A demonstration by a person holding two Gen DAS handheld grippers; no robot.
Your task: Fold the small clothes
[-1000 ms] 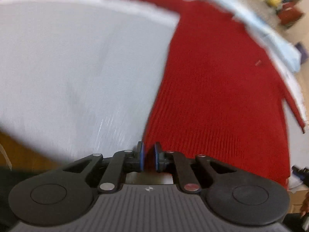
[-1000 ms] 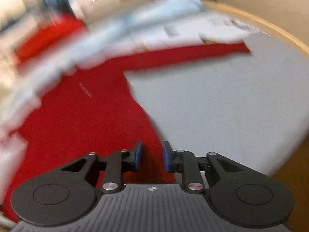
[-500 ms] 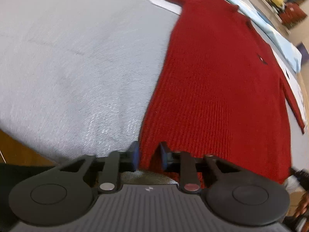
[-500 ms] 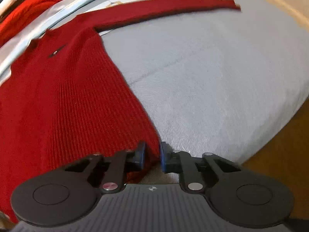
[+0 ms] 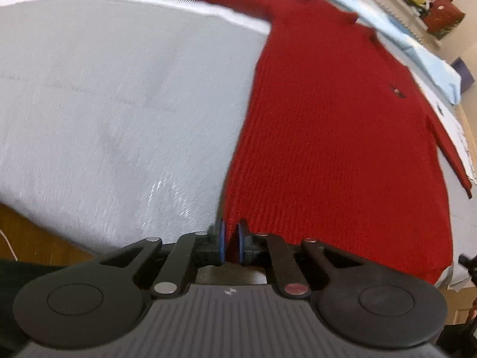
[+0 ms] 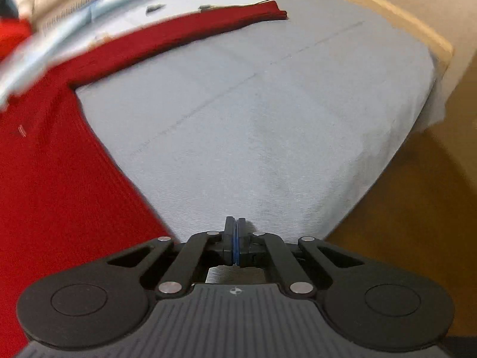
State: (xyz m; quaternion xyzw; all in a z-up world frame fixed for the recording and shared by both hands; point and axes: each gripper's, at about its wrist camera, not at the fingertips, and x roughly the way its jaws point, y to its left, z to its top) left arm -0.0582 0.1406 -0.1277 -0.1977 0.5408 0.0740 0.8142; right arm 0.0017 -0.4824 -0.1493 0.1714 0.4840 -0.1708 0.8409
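While the red rib-knit long-sleeved sweater (image 5: 337,137) lies spread flat on the pale grey fabric-covered table (image 5: 113,113), body toward the near edge and both sleeves stretched outward, the left gripper (image 5: 232,243) pinches the sweater's bottom-left hem corner between its blue-padded fingers (image 5: 221,243), which stand narrowly apart with knit between them. The right gripper (image 6: 235,244) sits over bare grey cloth just beside the hem, fingers pressed together with nothing seen between them. The step, as judged, is smoothing the garment before the first fold; the hem is best drawn gently toward the edge, evenly, so the ribs lie straight. Only the left view shows the small chest logo (image 5: 397,92) clearly and the pinched corner; only the right view shows the right sleeve's cuff (image 6: 275,10) and the table's wooden rim (image 6: 396,21).
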